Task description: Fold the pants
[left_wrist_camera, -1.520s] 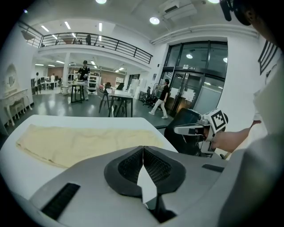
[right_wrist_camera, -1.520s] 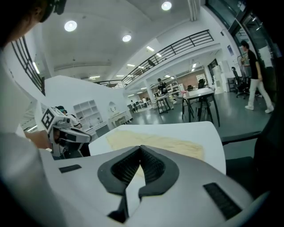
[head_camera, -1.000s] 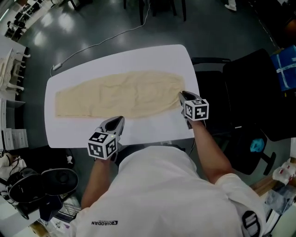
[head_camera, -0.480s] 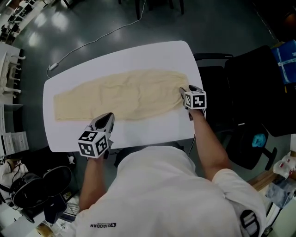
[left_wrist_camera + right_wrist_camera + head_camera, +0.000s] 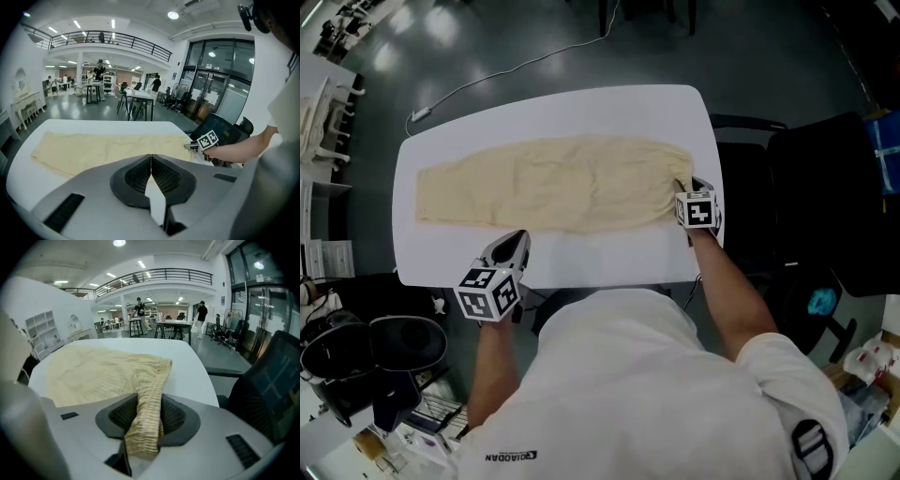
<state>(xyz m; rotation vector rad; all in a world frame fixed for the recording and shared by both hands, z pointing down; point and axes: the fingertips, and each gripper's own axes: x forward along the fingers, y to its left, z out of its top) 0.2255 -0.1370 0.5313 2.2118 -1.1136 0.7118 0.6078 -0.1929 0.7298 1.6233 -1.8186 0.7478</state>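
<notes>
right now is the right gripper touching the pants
Touching: right gripper view shows the pants waistband pinched between the fingers of the right gripper, which have just been closing.

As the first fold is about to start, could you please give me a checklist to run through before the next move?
1. The right gripper is on the waistband: ok. Its jaws have just been closing, with fabric bunched between them.
2. The left gripper holds cloth: not ok. Its jaws are together with nothing between them.
3. The pants lie spread out flat: ok, with mild wrinkles.
4. The pants lie wholly on the table: ok.
5. The grip is firm enough to lift: cannot tell.
</notes>
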